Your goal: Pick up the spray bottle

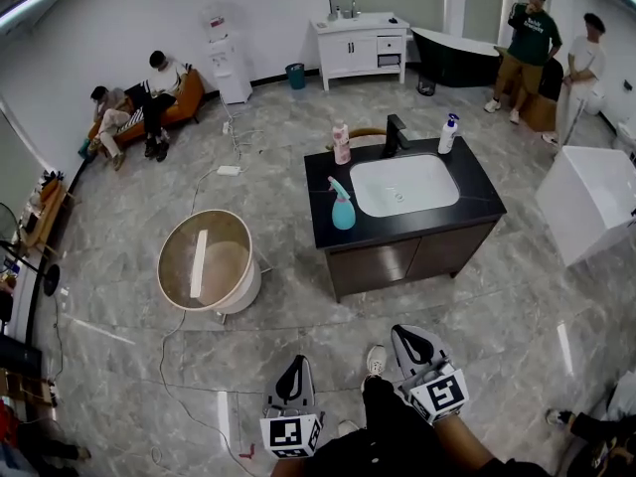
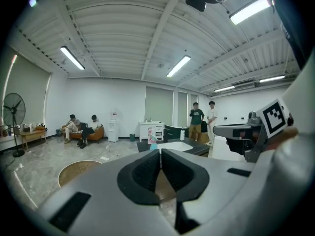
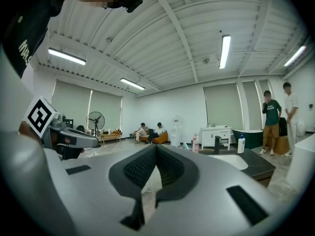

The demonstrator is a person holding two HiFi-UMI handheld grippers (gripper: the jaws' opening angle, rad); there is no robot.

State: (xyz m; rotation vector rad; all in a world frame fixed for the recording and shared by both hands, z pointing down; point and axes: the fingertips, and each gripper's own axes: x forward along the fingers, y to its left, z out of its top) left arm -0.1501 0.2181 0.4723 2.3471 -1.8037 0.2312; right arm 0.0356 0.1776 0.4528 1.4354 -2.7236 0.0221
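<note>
The teal spray bottle [image 1: 342, 205] stands upright on the black vanity top [image 1: 328, 222], left of the white sink [image 1: 405, 185]. Both grippers are low near my body, well short of the vanity. My left gripper [image 1: 295, 366] and right gripper [image 1: 412, 339] point toward it, side by side. In the left gripper view the pads of the left gripper [image 2: 160, 154] meet with nothing between them, and the spray bottle [image 2: 153, 143] peeks just above them. The right gripper [image 3: 155, 151] is shut and empty too; a sliver of the spray bottle [image 3: 185, 146] shows beyond it.
On the vanity also stand a pink bottle [image 1: 341, 142], a black faucet [image 1: 395, 134] and a white pump bottle [image 1: 448, 134]. A round tub [image 1: 207, 261] sits on the floor at left, a white fixture [image 1: 594, 202] at right. People sit back left and stand back right.
</note>
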